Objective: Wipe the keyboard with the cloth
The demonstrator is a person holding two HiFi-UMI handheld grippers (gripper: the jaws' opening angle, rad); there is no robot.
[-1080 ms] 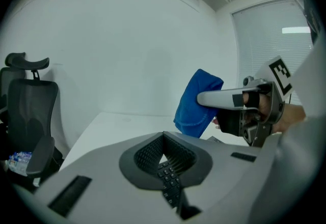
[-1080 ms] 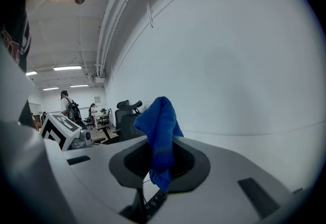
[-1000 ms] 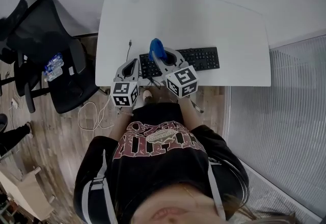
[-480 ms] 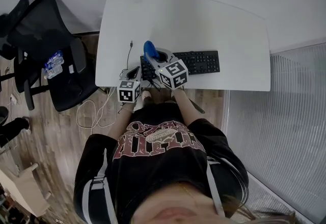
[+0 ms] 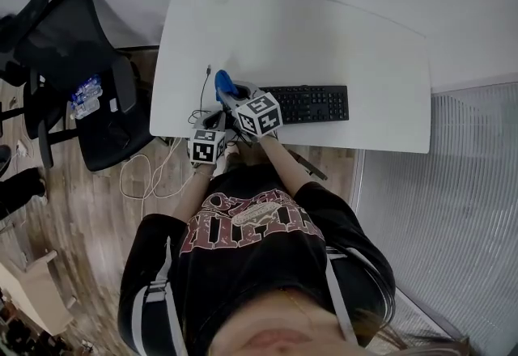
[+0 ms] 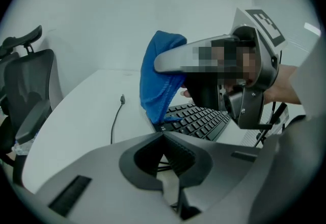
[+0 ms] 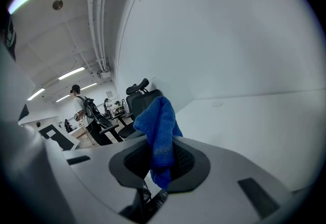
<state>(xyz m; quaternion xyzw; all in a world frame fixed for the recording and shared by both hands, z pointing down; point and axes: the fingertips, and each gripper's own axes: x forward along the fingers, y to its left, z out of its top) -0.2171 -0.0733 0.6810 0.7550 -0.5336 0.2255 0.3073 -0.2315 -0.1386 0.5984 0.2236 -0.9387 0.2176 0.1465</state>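
Note:
A black keyboard [image 5: 312, 103] lies near the front edge of the white table [image 5: 324, 31]. My right gripper [image 5: 229, 94] is shut on a blue cloth [image 5: 222, 85], which hangs at the keyboard's left end. In the left gripper view the cloth [image 6: 159, 78] droops over the leftmost keys of the keyboard [image 6: 201, 120]. The right gripper view shows the cloth [image 7: 160, 131] pinched between the jaws of my right gripper [image 7: 162, 156]. My left gripper [image 5: 217, 120] sits at the table's front edge, left of the keyboard. Seen from its own camera, the left gripper [image 6: 163, 136] is shut on nothing.
A thin loose cable [image 5: 205, 79] with a plug lies on the table left of the keyboard. A black office chair [image 5: 73, 63] stands to the table's left, and white cables [image 5: 146, 180] trail on the wood floor. A ribbed panel [image 5: 453, 201] fills the right.
My right gripper has carried the cloth leftward along the keyboard to its left end. The left gripper has drawn back a little toward the table's front edge.

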